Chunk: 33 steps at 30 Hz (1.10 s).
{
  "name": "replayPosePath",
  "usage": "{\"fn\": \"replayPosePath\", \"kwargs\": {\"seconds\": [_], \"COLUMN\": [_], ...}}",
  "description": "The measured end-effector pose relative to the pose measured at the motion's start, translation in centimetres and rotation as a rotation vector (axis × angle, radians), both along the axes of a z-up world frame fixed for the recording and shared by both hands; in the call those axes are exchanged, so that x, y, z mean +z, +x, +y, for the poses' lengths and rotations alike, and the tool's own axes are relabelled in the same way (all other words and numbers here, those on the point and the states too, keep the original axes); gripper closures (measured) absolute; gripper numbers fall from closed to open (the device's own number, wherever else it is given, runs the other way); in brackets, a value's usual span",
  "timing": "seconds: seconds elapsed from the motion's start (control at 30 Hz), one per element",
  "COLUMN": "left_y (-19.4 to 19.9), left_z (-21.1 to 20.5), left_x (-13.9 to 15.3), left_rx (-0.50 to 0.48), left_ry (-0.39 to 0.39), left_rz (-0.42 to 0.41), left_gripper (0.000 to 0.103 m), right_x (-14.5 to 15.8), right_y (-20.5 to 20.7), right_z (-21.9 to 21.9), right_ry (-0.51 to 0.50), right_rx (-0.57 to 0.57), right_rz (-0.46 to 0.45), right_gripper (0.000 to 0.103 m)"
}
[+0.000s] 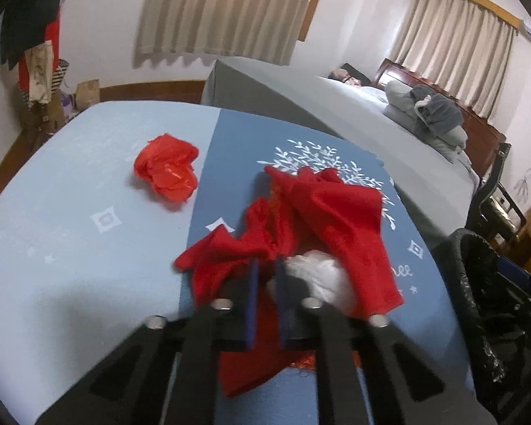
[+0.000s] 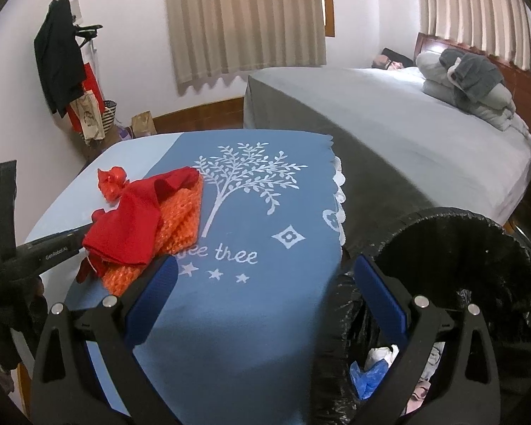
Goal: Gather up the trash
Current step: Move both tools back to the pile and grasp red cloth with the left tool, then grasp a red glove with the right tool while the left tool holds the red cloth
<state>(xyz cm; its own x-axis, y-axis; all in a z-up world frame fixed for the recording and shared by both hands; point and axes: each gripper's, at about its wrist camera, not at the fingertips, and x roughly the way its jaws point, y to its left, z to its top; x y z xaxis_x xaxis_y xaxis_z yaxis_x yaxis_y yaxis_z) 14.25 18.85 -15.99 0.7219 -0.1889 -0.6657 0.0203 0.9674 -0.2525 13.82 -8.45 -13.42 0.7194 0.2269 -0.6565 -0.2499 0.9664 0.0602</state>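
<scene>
My left tongs (image 1: 265,272) were closed down to a narrow slot over the red cloth (image 1: 322,212) at the near edge of the worktop (image 1: 88,248). Red fabric showed between the two blue pads and spilled out beneath them, so I judged them clamped on the cloth, though blur there left me unsure how firm the hold was. A white wad (image 1: 318,276) sat just to the right of the tips, touching the cloth. The cloth's long axis ran away from the tongs, from near to far and slightly right, with an orange mesh piece (image 2: 180,226) lying under it. A crumpled red plastic bag (image 1: 166,170) lay apart on the pale left half of the worktop, further off.

My right tongs (image 2: 265,283) stood wide apart and held nothing, hovering above the near right corner of the worktop. The black-lined trash bin (image 2: 460,265) stood just right of them, off the worktop's edge, with scraps already inside.

The bin lay to the right of the cloth, so I judged the left tongs would have to carry it right across the worktop, towards the waiting right tongs.
</scene>
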Motion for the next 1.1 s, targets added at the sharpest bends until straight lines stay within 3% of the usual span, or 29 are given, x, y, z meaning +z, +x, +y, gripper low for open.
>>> {"fn": "replayPosePath", "kwargs": {"seconds": [0.4,0.67,0.73,0.8,1.1], "left_y": [-2.3,-1.6,-1.1,-0.5,1.5], "left_z": [1.7,2.2,1.8,1.3,1.1], "left_x": [3.2,1.8,1.3,0.9,-2.3], "left_rx": [0.070,0.061,0.056,0.058,0.035], "left_ry": [0.048,0.065,0.067,0.083,0.068], "left_rz": [-0.087,-0.027,-0.019,-0.008,0.091], "left_gripper": [0.103,0.102,0.096,0.077,0.045], "right_x": [0.4,0.2,0.1,0.0,-1.0], "right_y": [0.0,0.0,0.0,0.2,1.6], "right_z": [1.0,2.2,2.2,2.2,2.9], "right_ry": [-0.001,-0.008,-0.011,-0.011,-0.010], "right_rx": [0.023,0.049,0.049,0.044,0.047], "right_rz": [-0.007,-0.006,-0.003,0.001,0.017], "right_gripper": [0.006,0.006,0.006,0.006,0.006]}}
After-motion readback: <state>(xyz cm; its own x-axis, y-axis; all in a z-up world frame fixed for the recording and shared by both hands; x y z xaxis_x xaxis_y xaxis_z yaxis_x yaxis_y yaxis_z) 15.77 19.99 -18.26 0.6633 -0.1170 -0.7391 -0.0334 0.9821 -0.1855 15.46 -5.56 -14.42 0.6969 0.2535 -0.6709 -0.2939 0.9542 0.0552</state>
